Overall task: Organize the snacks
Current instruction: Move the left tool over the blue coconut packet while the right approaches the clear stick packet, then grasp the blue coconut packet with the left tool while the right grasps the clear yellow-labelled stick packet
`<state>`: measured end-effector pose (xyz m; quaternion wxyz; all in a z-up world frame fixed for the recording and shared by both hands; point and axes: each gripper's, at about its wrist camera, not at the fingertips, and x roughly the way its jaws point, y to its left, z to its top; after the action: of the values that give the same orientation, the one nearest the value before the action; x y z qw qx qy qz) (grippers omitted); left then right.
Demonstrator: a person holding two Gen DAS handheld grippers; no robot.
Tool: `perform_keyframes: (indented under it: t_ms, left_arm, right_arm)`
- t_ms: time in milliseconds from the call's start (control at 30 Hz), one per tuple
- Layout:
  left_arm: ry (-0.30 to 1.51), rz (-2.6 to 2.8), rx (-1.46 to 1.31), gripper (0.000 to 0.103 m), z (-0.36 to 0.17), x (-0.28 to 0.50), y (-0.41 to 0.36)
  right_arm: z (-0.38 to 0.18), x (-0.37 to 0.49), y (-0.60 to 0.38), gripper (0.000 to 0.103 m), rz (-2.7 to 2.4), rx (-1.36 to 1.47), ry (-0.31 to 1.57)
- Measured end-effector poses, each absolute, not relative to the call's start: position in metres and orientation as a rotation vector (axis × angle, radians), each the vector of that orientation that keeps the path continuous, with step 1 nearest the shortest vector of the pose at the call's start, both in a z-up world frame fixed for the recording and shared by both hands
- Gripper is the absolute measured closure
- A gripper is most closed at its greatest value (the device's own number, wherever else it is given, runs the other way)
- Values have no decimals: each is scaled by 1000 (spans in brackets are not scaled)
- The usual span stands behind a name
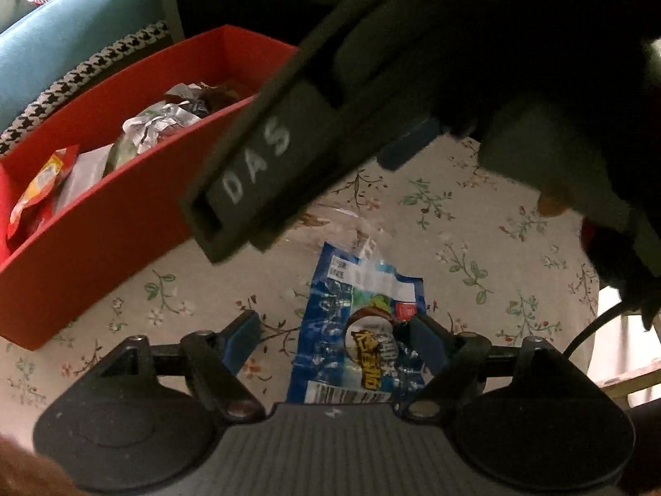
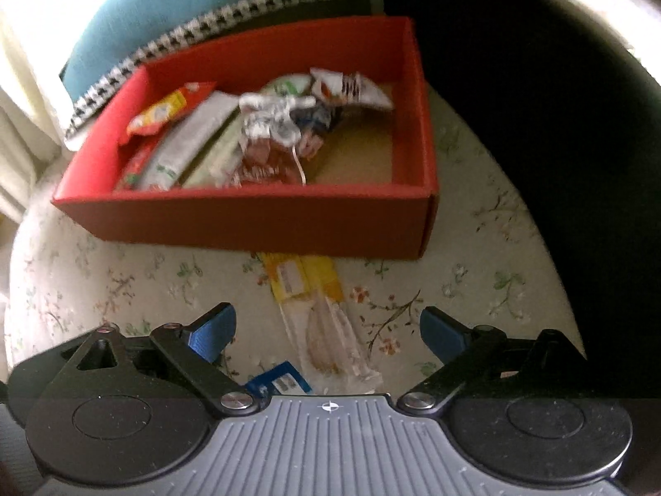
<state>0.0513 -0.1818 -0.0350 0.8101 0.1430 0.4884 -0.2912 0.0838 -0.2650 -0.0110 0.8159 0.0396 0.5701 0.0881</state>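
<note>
both grippers, left gripper and right gripper, hang released over snack packets beside the red box on the table.

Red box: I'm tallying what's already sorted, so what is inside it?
The red box holds a pile of snack packets: red-and-yellow, silver and white wrappers, toward its left. Bare brown floor shows on the right. Anything beneath the pile is covered.

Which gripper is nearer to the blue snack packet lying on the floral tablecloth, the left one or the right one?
Left. The left gripper is open directly over the blue snack packet, its fingers on either side. The right gripper is open over the yellow-and-clear packet, with the blue one only at its near left edge.
</note>
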Motion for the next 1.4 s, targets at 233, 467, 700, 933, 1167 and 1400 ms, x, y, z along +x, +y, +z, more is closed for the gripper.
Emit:
perform_keyframes:
  t_ms: [233,467,700,933,1167,1400]
  left_arm:
    - [1024,-647,302,56,-30,34,-178]
    - [1059,-621,273,63,-22,28,-147]
    - [1106,-583,210,63,-19,27,-106]
    - [1140,-558,176,62,-17,26,-84]
    - [1153,-569,183,62,-21,25,-69]
    - [1153,-592,148,61,-22,25,-56]
  right_arm:
    - [-24,86,-270,0,185,123,1239]
    - [-26,79,-269,0,201,87,1195]
    - [-28,79,-249,0,235,-35,1214]
    - [-32,66,-215,4,209,-175,1206]
    - [-25,44,-218,6,210,-44,1213]
    - [-29,42,-231,0,175,146,1151]
